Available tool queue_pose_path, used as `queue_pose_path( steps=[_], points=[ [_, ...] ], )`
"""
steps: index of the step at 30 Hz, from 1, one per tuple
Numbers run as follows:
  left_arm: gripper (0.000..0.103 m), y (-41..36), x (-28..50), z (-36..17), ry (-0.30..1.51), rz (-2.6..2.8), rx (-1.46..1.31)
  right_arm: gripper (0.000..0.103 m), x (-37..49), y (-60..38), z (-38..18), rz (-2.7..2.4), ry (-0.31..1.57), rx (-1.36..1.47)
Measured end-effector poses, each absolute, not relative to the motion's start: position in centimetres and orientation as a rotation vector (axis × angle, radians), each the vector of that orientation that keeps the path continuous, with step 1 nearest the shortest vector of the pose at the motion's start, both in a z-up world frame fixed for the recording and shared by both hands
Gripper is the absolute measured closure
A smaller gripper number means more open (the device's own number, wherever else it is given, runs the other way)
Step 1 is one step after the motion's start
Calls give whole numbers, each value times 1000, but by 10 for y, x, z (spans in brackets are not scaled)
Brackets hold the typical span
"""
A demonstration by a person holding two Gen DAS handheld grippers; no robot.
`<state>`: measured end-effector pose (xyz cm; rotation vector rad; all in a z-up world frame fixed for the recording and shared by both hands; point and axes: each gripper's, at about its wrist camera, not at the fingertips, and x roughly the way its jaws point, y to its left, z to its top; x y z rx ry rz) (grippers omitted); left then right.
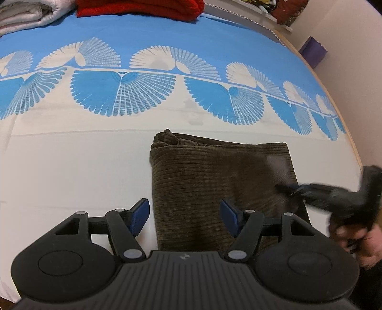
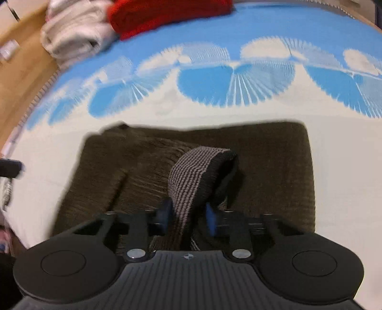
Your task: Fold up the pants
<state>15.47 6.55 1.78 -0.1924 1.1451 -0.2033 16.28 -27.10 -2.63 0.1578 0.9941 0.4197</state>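
1. Location: the pants (image 1: 214, 181), brown corduroy, lie on the bed (image 1: 71, 167) already folded into a compact rectangle, on the plain white part of the sheet, near the person's side.
2. Left gripper (image 1: 185, 218): fingers spread wide, holding nothing. It hovers over the near-left part of the bundle; one finger over the sheet, the other over the cloth.
3. Right gripper (image 2: 187, 219): fingers closed in on a grey ribbed strip (image 2: 191, 176), prob. waistband or cuff, which loops up off the bundle. Motion blur in both views, so whether the grip is firm cannot be told.
4. Step in hand, as I judge it: tuck or lay down that loose strip so the fold sits flat.
5. Technique:
   - Carry the strip low and lay it along the ribs, w/o dragging the layers beneath.
   - Pin the near-left edge w/ the left gripper before release; the far-left corner (image 1: 167, 138) already bunches up.
   - Open the right fingers only when the strip rests on cloth.
6. Risk: pulling upward may unroll the top layer.
7. Writing/brands: none legible. A small emblem (image 1: 184, 257) on each gripper body is too small to read. Sheet carries a blue fan pattern (image 1: 121, 95) only; red cloth (image 1: 140, 8) and a pale folded blanket (image 1: 26, 14) at the far end show no labels.
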Motion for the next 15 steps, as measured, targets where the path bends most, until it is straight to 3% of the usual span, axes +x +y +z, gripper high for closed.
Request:
queue_pose_path(
  steps=[3,8,10,13,15],
  points=[
    [33,60,156,17,1145,-220,-178,92,149,-320,8,381,827,296],
    [32,44,157,11,1152,-254,-129,91,150,-365,-12,233,962,287],
    [32,40,158,7,1155,-263,-123,88,150,-368,-11,205,947,275],
    [32,33,159,-4,1173,-287,-128,61,153,-377,-11,117,949,328],
    [33,26,161,-15,1206,-294,-104,56,153,-382,-18,132,985,412]
  ],
)
